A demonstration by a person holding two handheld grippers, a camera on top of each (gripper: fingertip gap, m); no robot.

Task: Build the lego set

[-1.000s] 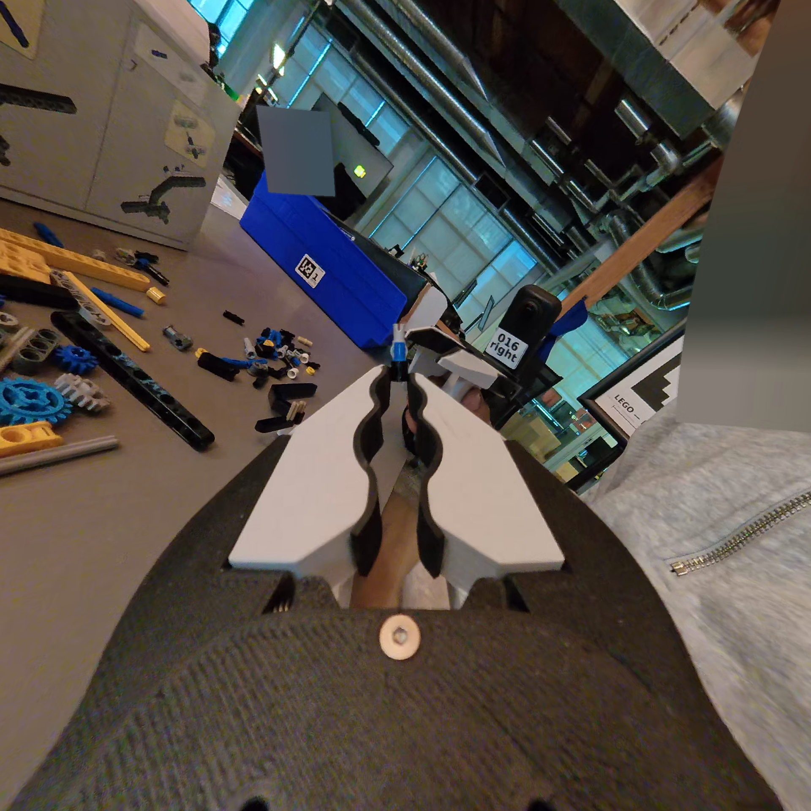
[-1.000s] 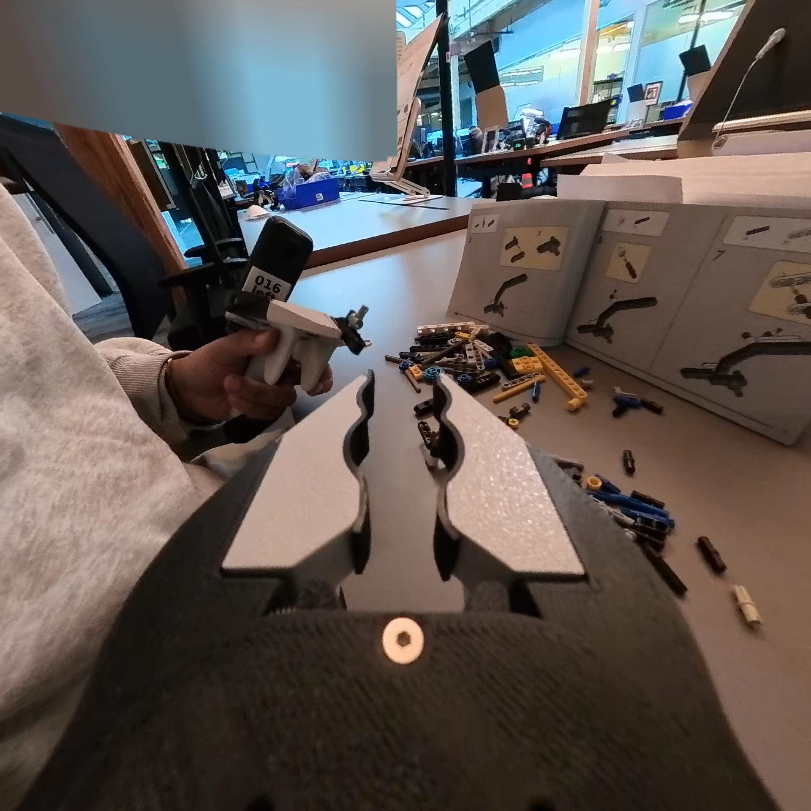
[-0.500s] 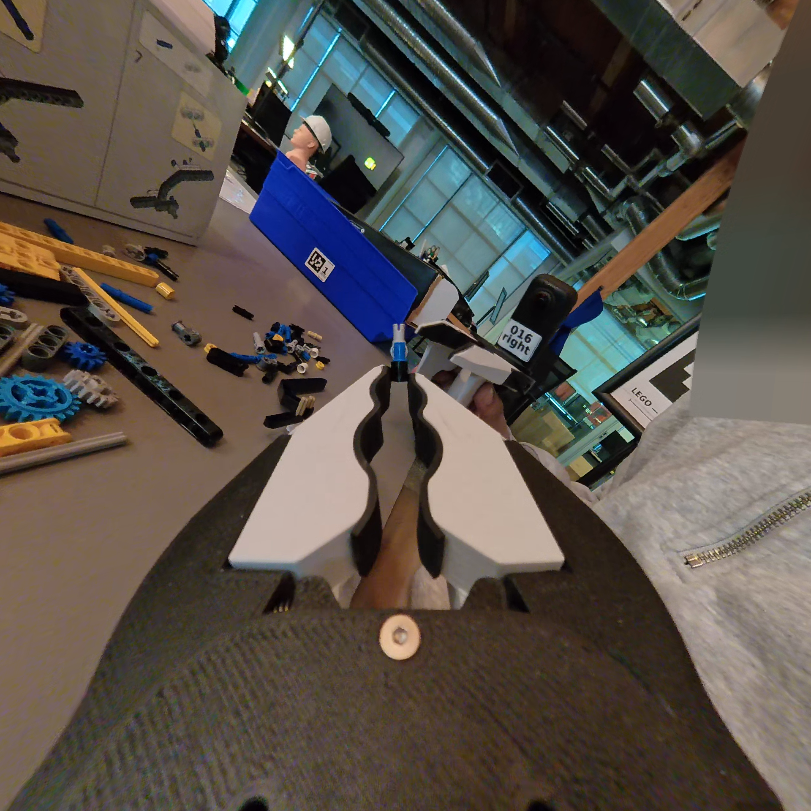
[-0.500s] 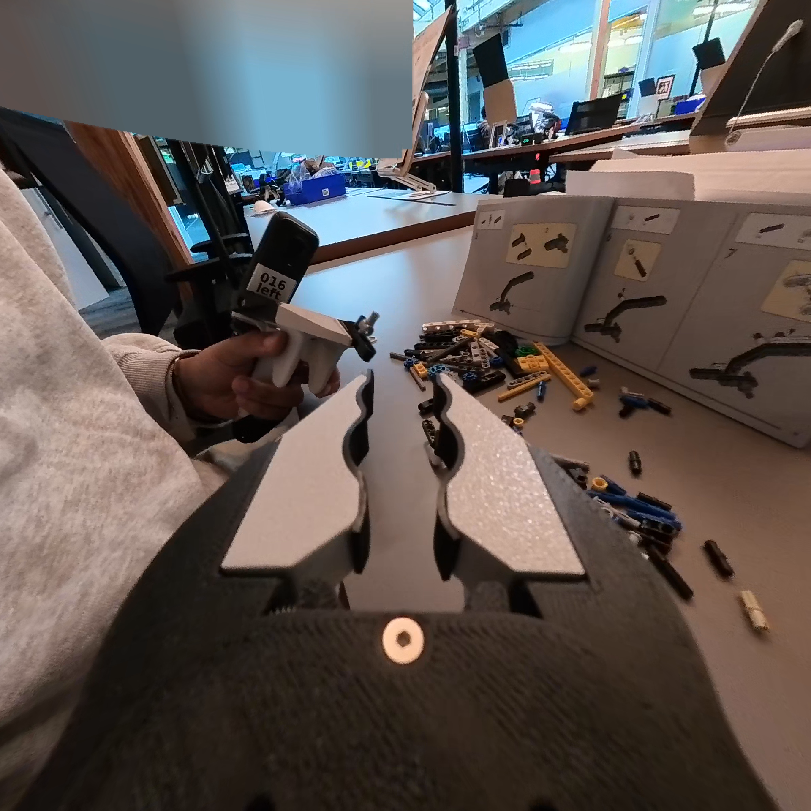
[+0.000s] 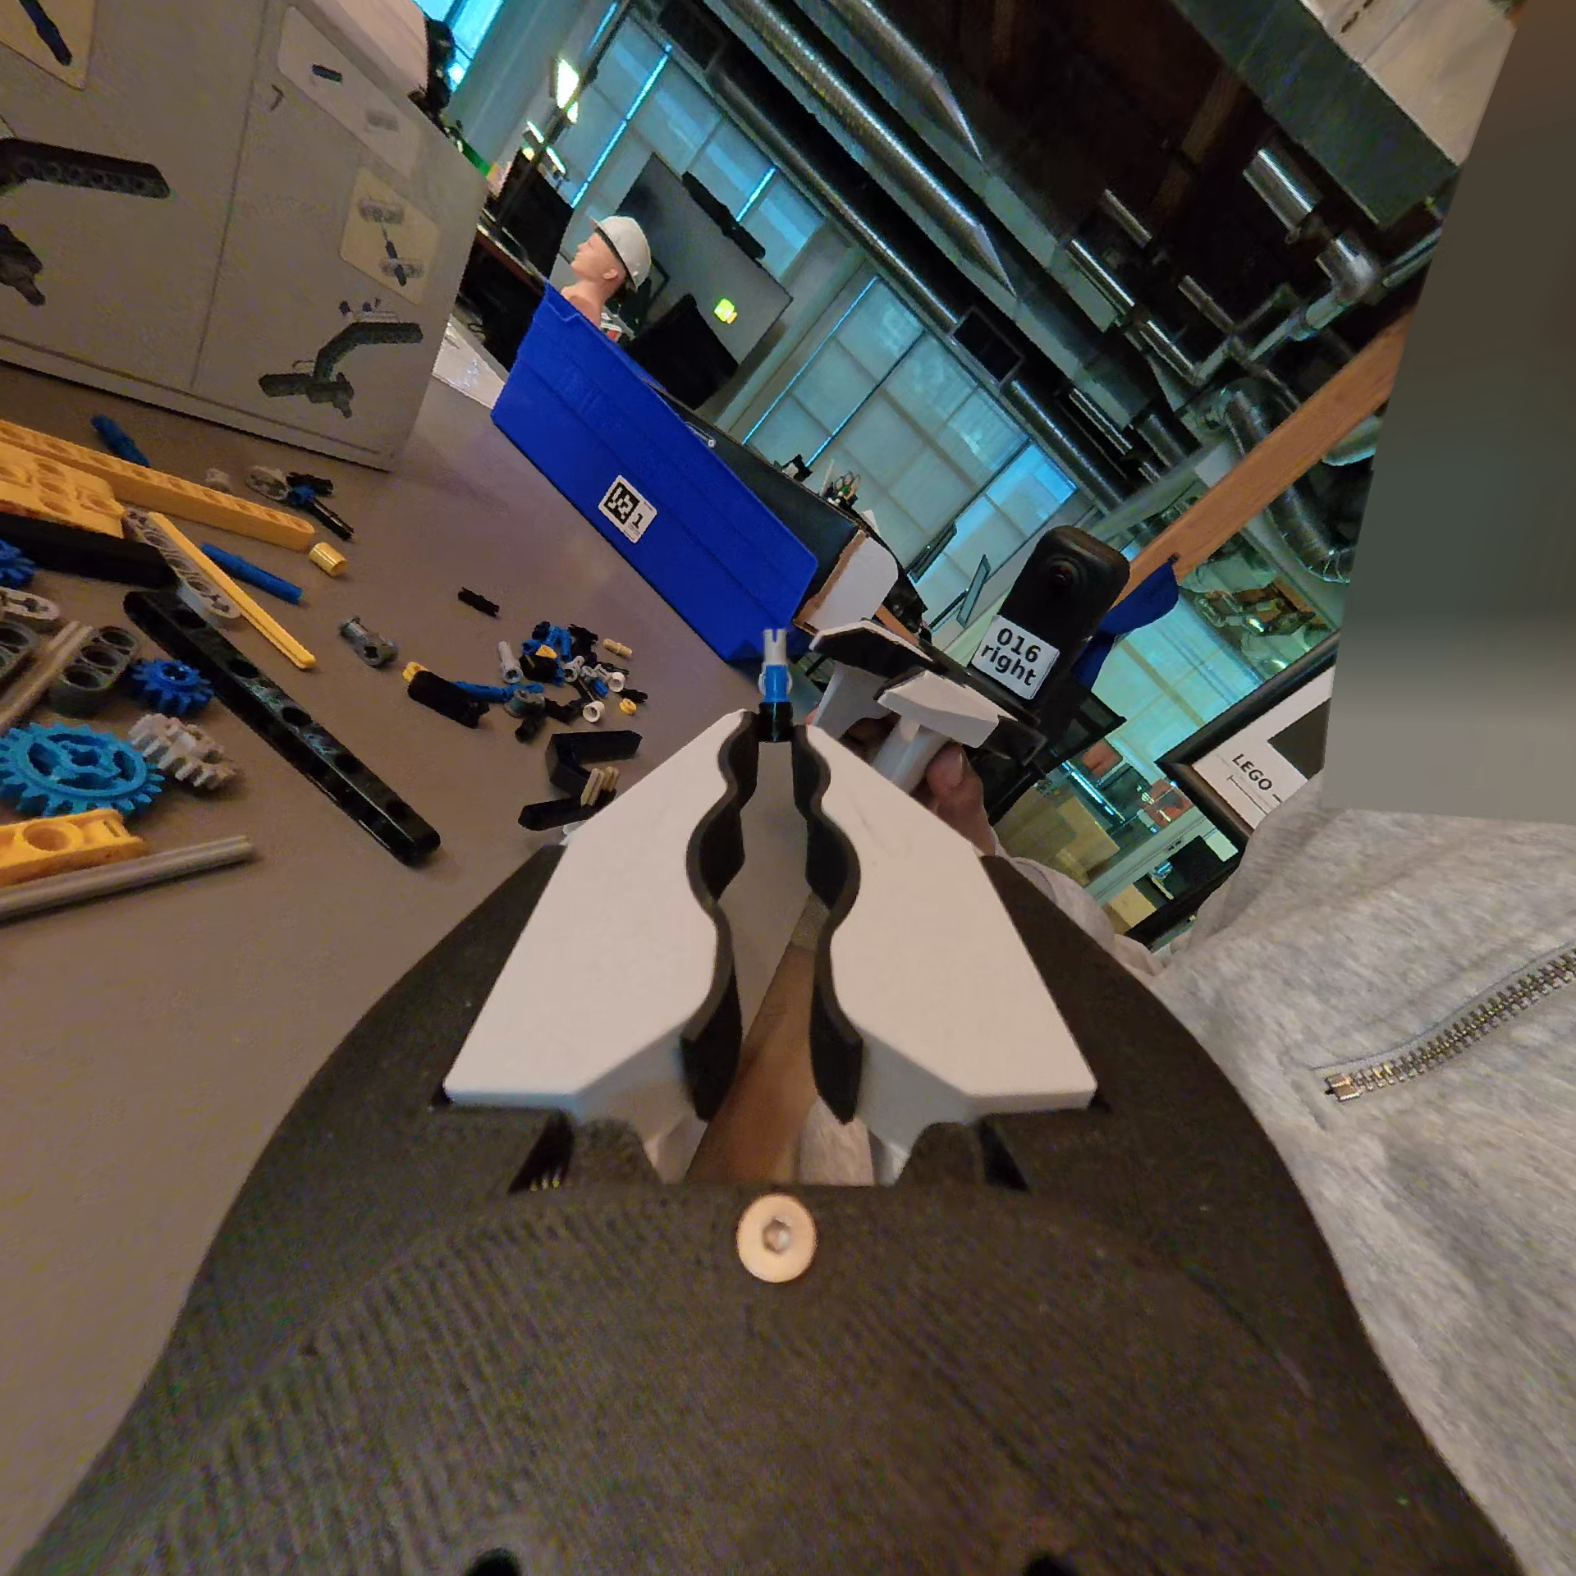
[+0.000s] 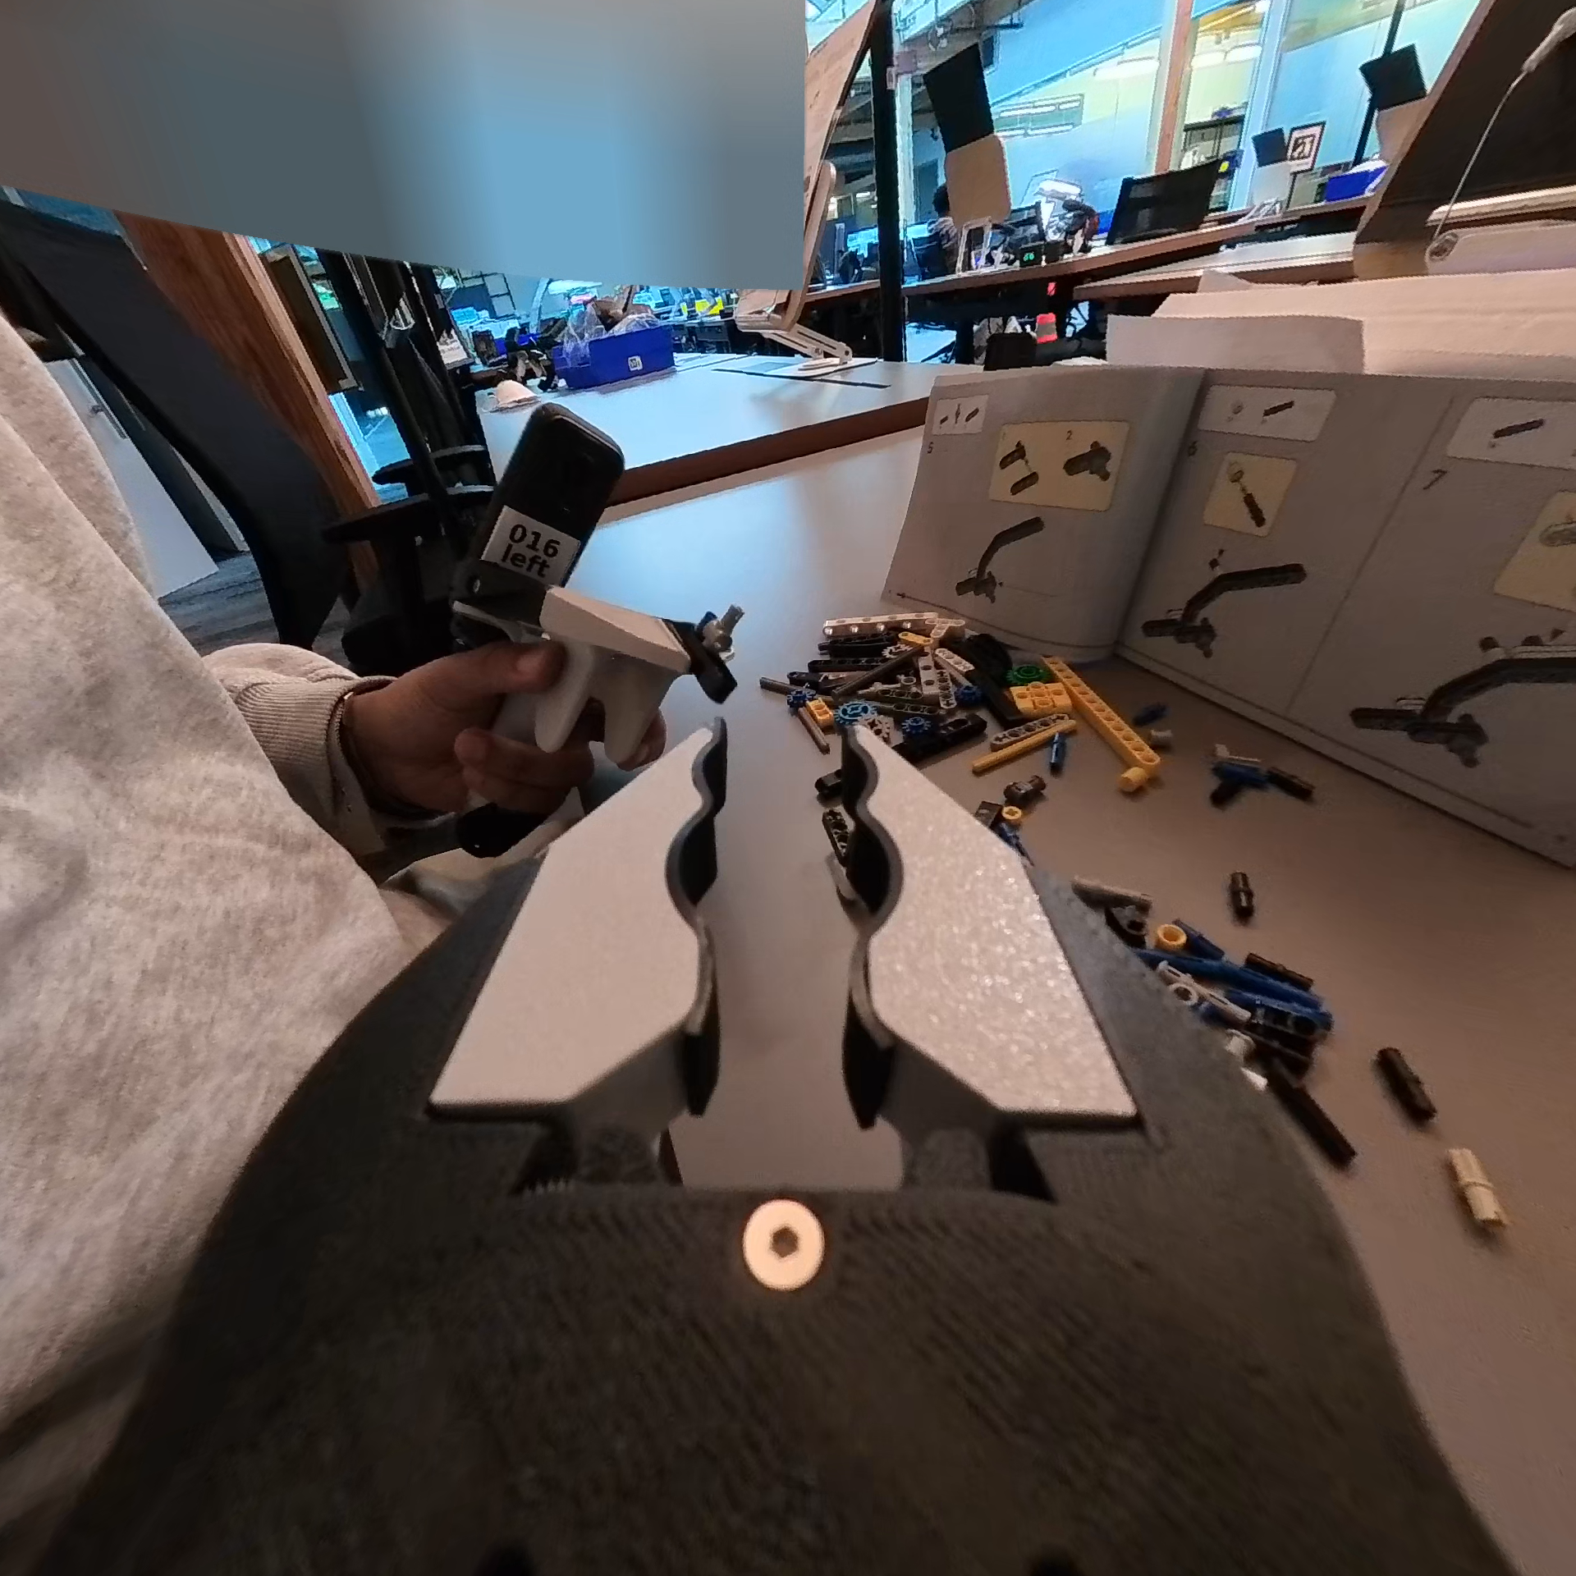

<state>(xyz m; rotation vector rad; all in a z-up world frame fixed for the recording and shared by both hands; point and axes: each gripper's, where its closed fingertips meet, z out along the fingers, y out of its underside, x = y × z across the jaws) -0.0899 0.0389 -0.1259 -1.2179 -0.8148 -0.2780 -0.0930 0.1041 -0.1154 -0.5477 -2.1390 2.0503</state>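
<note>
I see two wrist cameras, each mounted behind its gripper and facing forward along the two fingers, close to the table surface. The left wrist view looks low across the table, tilted upward toward the ceiling, with its left gripper in the near foreground and the right gripper just beyond it. The right wrist view looks across the table toward the instruction booklet, with the left gripper near on its left. Both views share the scattered lego parts, the booklet and the grey sleeve.
</note>
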